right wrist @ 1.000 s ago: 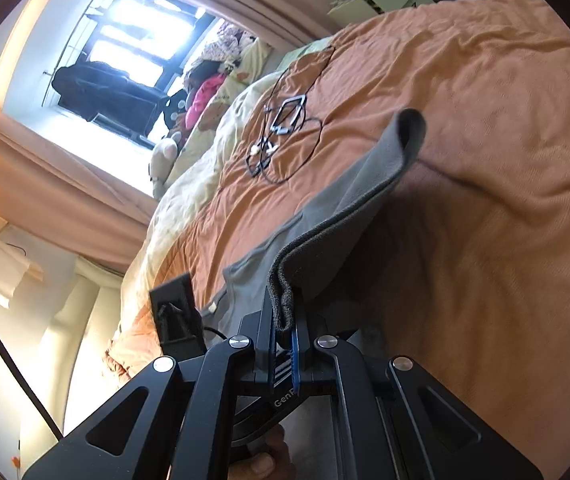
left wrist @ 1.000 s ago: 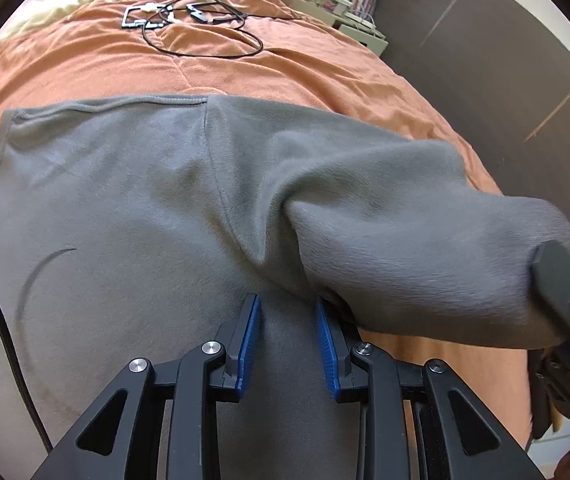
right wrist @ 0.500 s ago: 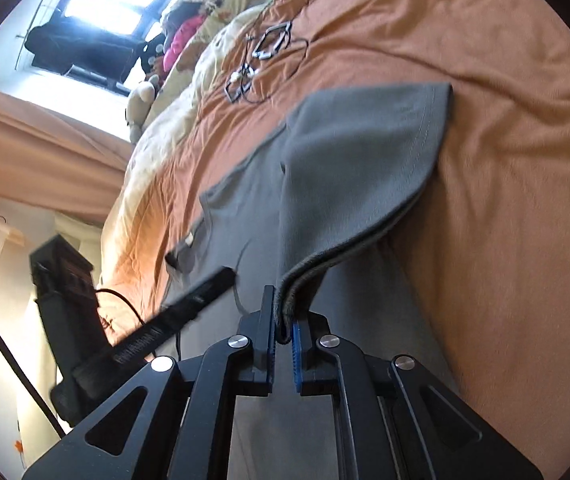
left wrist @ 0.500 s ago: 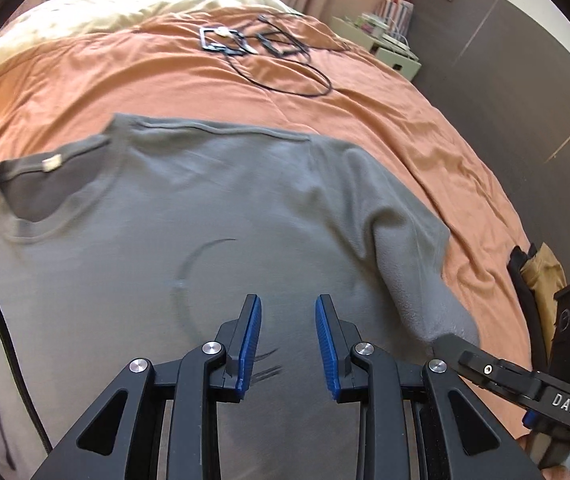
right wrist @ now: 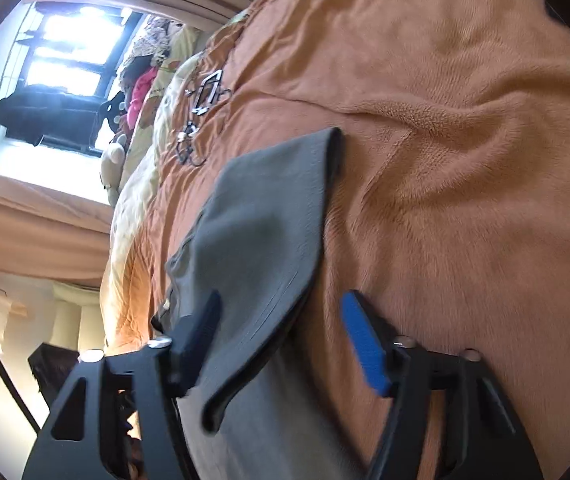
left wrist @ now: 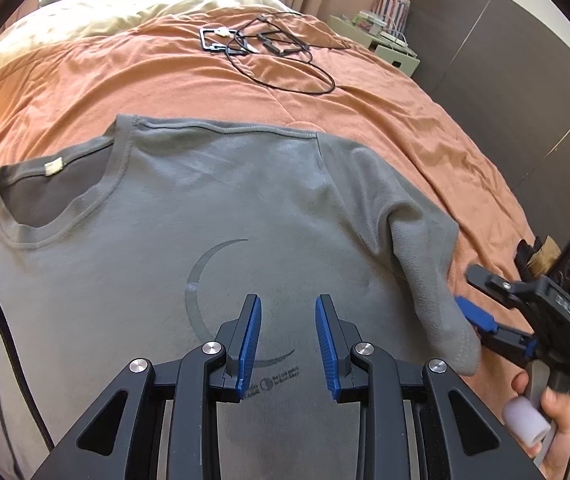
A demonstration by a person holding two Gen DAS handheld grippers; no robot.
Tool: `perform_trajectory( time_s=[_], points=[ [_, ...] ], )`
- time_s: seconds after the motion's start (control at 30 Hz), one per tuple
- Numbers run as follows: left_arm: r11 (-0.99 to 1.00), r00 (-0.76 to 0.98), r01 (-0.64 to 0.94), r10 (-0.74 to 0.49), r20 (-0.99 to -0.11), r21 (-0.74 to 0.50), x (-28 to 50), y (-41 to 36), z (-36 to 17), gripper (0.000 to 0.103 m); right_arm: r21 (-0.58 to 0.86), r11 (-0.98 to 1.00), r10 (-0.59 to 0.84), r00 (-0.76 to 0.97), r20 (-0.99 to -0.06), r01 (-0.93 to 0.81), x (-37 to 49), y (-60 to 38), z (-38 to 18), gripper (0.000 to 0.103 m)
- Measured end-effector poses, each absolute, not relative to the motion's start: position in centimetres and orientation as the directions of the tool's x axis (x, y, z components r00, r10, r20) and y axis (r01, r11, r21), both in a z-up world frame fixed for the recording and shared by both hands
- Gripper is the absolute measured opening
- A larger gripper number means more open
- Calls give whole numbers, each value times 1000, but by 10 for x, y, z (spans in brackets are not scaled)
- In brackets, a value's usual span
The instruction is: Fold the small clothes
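Observation:
A grey T-shirt with a crescent print lies flat, front up, on the orange blanket. Its right sleeve is folded inward, the cuff end resting at the shirt's edge. My left gripper hovers over the chest print, open, with nothing between its blue pads. My right gripper is at the sleeve's tip, held by a hand. In the right wrist view its jaws are opening; the sleeve lies loose between the right gripper's fingers, and no pad presses on it.
Black cables and small frames lie further up the blanket. A cream duvet and soft toys are at the bed's head. A pale nightstand stands by the dark wall panels on the right. A bright window shows behind.
My right gripper brought the sleeve down over the shirt's side, then its jaws parted and let the cuff go. My left gripper drew back, so the collar now shows.

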State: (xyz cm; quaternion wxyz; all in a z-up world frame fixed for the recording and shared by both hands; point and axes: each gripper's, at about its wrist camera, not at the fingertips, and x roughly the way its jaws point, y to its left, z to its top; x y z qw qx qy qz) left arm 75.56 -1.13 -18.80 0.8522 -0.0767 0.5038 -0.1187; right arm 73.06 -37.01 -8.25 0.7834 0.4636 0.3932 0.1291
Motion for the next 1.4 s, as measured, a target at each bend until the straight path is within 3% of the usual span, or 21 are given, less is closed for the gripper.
perform_trajectory(
  time_s=[0.13,0.4,0.47,0.6,1.0,1.4],
  points=[
    [955,468,136,-295,-833,-262,763,-15,-197,29,827,530,561,654,-507,187,757,-375,-85,38],
    [953,468,156,-302,-830,-259,779,-25,-212,29,810,559,539,663,-519,178,759,-341,-89,37],
    [952,470,165,-305,-829,-257,784,-29,-214,29,798,579,528,668,-525,170,758,-341,-90,29],
    [950,467,190,-310,-828,-248,797,-42,-218,29,807,578,550,672,-496,122,757,-342,-95,2],
    [958,461,188,-282,-841,-218,821,-76,-227,27,802,591,605,707,-366,-91,726,-313,-38,1],
    [970,499,118,-242,-832,-212,800,-3,-191,27,755,623,667,642,-379,-202,734,-265,-25,1]
  ],
)
